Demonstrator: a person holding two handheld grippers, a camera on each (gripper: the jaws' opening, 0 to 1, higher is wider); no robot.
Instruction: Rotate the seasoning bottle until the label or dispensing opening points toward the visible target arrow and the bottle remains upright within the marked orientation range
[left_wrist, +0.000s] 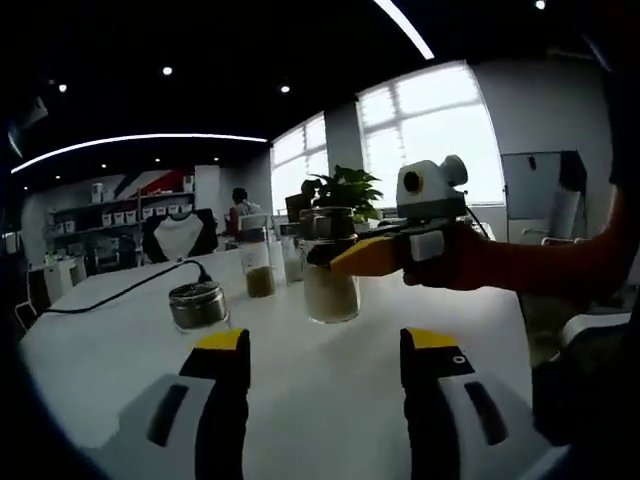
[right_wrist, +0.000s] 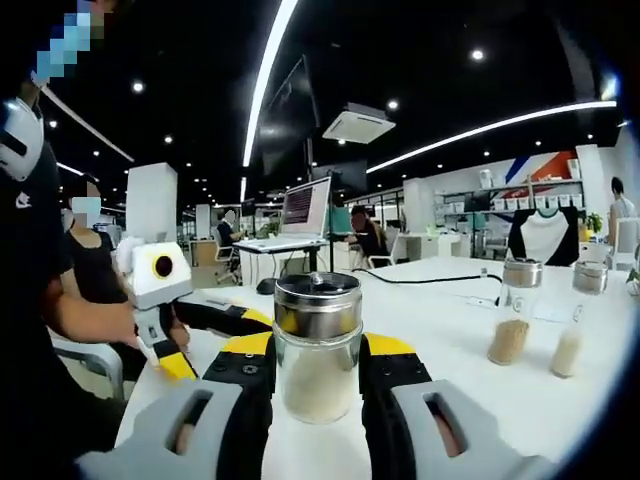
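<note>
Sitting at about nine o'clock on the white worktop (left_wrist: 330, 400): a low round tin (left_wrist: 198, 304) with a black cable. Hovering with jaws spread and grasping nothing: left gripper (left_wrist: 325, 345). Standing upright at centre, at twelve o'clock ahead: seasoning bottle (right_wrist: 317, 345), steel-capped, clenched between the jaws of the right gripper (right_wrist: 317, 375). Advising a slow twist about the vertical axis, keeping the base flat; target arrow not visible, so turning direction cannot be told
</note>
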